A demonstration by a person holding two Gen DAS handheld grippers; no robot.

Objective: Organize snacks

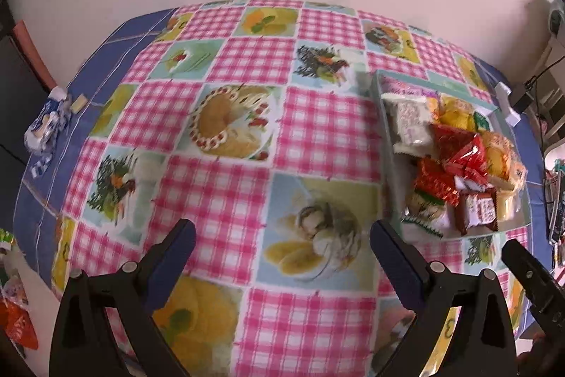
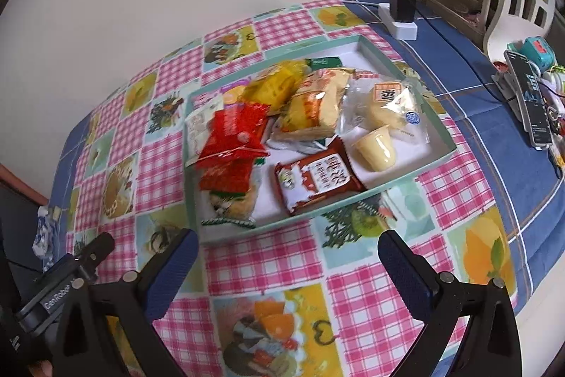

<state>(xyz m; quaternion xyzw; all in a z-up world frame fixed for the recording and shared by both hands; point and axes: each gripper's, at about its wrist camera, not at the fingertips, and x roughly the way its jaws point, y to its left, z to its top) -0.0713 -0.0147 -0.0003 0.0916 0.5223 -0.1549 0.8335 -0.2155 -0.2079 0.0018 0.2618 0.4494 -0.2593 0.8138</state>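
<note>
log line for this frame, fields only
left gripper: open, empty | right gripper: open, empty | snacks: piled in tray | tablecloth: under both grippers

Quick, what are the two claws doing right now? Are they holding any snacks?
Left claw: open, holding nothing, above the tablecloth.
Right claw: open, holding nothing, just in front of the snack tray.

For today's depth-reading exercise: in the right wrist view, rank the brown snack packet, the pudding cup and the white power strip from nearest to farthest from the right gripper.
From the open right gripper:
1. Brown snack packet, at the tray's near edge.
2. Pudding cup, behind it to the right, lying tilted in the tray.
3. White power strip, beyond the tray near the wall.
</note>
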